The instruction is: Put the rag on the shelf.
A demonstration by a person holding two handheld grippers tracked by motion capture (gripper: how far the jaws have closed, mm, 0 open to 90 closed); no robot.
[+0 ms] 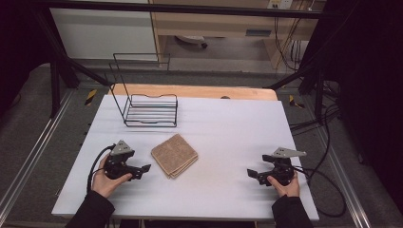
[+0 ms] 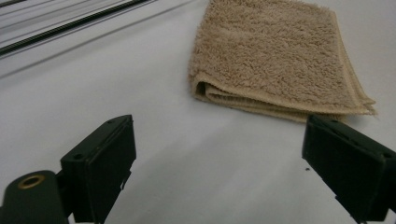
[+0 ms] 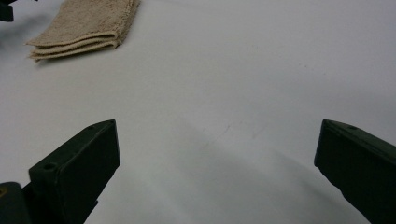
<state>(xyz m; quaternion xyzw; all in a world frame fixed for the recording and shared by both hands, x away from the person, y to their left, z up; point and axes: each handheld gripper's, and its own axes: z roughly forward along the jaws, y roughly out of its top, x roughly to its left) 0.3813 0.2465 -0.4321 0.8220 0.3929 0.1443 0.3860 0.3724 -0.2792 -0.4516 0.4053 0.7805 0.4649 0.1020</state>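
From above, a folded towel (image 1: 174,155) lies flat mid-bench (image 1: 223,123), set diagonally with 1 corner toward the wire rack (image 1: 149,110) behind it. The left gripper (image 1: 142,170) sits just beside it, the right gripper (image 1: 253,174) well apart. Left gripper view: fingers (image 2: 100,163) wide, empty, towel's folded edge facing them. Right gripper view: fingers (image 3: 79,172) wide, towel (image 3: 86,25) far off
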